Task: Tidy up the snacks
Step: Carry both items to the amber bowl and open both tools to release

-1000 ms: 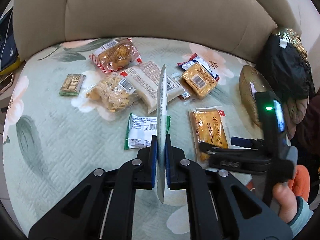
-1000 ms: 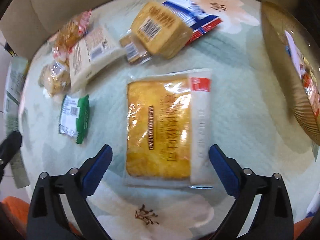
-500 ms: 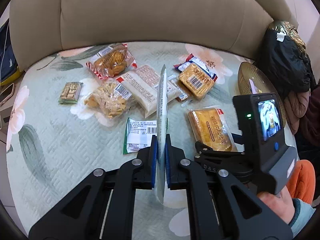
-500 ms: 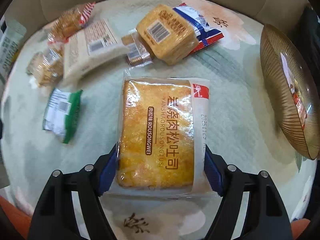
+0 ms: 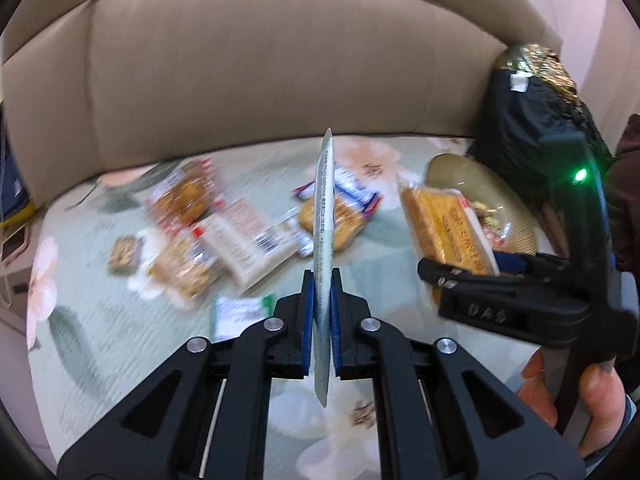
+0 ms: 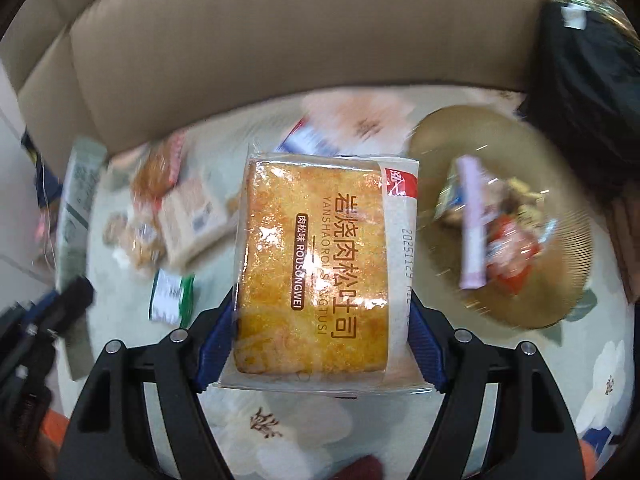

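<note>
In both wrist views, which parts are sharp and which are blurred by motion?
Left wrist view: the thin packet clamped in the left gripper is sharp; the loose snacks behind smear. Right wrist view: the toast pack in the right gripper reads clearly; the gold plate and its contents streak.

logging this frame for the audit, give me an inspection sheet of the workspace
surface: pale green quilted floral cover on a beige sofa seat
job's things: clear-wrapped golden toast bread pack lifted off the cover; thin white flat packet held edge-on; loose snack packs blurred
clutter: black bag with gold foil top
grippers: left hand-held gripper shut on the packet; right hand-held gripper shut on the bread
cables: nothing seen
surroundings: round gold ribbed plate holding a few snacks, right of the bread
</note>
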`<action>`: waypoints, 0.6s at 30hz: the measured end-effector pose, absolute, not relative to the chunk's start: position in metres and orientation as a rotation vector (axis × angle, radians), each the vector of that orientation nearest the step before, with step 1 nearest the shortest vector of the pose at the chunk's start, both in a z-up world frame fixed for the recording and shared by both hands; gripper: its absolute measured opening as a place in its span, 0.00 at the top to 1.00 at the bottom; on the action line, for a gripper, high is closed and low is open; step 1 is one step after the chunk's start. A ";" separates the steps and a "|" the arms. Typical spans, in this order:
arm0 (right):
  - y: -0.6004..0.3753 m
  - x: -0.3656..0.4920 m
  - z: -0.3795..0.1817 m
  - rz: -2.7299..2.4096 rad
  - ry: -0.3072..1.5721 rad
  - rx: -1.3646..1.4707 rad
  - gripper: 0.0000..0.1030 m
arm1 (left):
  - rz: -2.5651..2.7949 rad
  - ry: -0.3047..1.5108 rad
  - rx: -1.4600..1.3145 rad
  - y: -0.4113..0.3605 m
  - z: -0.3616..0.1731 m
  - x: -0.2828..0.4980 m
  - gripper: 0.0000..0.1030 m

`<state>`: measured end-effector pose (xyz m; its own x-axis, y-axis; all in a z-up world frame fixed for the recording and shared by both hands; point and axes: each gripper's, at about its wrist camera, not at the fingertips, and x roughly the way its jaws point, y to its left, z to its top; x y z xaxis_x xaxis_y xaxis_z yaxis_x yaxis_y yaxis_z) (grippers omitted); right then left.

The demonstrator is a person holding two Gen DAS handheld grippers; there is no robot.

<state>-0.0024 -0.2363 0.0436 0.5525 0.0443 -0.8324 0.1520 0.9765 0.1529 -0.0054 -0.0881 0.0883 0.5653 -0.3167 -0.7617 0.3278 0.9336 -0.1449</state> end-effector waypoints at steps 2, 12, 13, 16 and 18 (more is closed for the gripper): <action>-0.265 0.001 0.057 -0.096 0.956 0.258 0.28 | -0.421 0.885 0.024 -0.113 0.095 0.003 0.95; -0.401 0.001 0.080 -0.295 0.893 0.416 0.28 | -0.681 0.899 0.022 -0.248 0.100 0.050 0.94; -0.408 0.002 0.077 -0.298 0.893 0.432 0.28 | -0.702 0.905 0.016 -0.259 0.099 0.055 0.94; -0.431 0.004 0.068 -0.303 0.887 0.492 0.25 | -0.755 0.921 -0.016 -0.288 0.094 0.069 0.70; -0.440 0.005 0.061 -0.305 0.892 0.525 0.25 | -0.731 0.931 -0.029 -0.297 0.090 0.079 0.47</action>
<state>0.0051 -0.4395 0.0612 0.5973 -0.0368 -0.8012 0.4616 0.8327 0.3058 0.0787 -0.2973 0.0897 0.3775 -0.5835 -0.7191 0.5594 0.7625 -0.3251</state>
